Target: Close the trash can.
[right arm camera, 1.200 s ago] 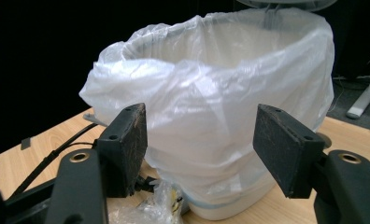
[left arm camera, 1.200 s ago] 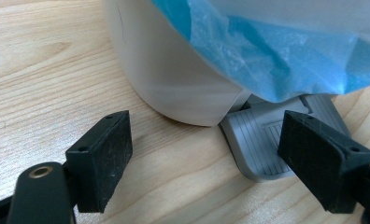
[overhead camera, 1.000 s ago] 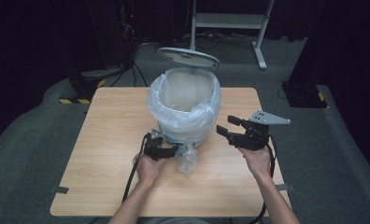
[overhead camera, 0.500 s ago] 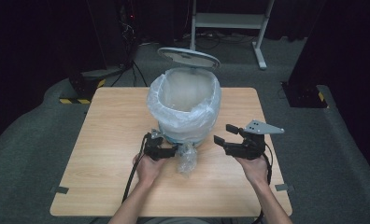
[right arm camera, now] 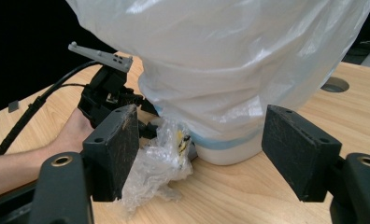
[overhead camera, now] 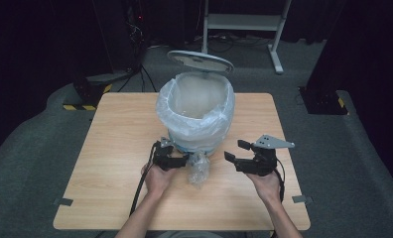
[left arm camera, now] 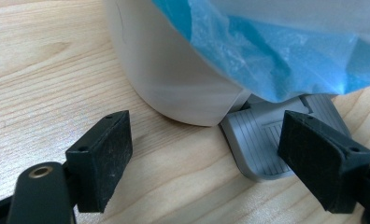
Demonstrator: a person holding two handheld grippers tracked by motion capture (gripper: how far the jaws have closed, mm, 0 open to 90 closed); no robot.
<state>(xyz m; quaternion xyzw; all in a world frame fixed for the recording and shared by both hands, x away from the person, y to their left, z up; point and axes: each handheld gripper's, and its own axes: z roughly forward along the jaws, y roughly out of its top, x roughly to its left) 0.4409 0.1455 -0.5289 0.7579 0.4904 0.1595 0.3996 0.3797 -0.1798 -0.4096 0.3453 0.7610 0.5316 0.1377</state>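
**Bin held open, wrapper not yet picked up**

On the wooden table [overhead camera: 110, 163], a pedal bin [overhead camera: 197, 141] lined with a plastic bag [overhead camera: 194, 116] stands with its lid [overhead camera: 200, 60] raised. The left gripper [overhead camera: 177, 161] sits low at the bin's foot; in the left gripper view its jaws stand wide apart and hold nothing, one of them over the grey pedal [left arm camera: 260, 147]. Whether that jaw presses the pedal cannot be told, though the raised lid suggests it does.

The crumpled clear wrapper [overhead camera: 198, 168] lies on the table just in front of the bin, between the two grippers. The right gripper [overhead camera: 236, 151] is to its right, apart from it. Its jaws have just been opening and stand wide, with nothing gripped; in the right gripper view the wrapper [right arm camera: 157, 163] lies ahead, beside one jaw.

Judgement: the step in hand is the approach to the wrapper, for disposal in the bin. The next move calls for bringing the right gripper's jaws around the crumple and closing gently, as the film is light and may slip.

The wrapper's contents are hard to make out; a dark and yellow scrap shows inside. The bin's interior is hidden by the bag's haze.
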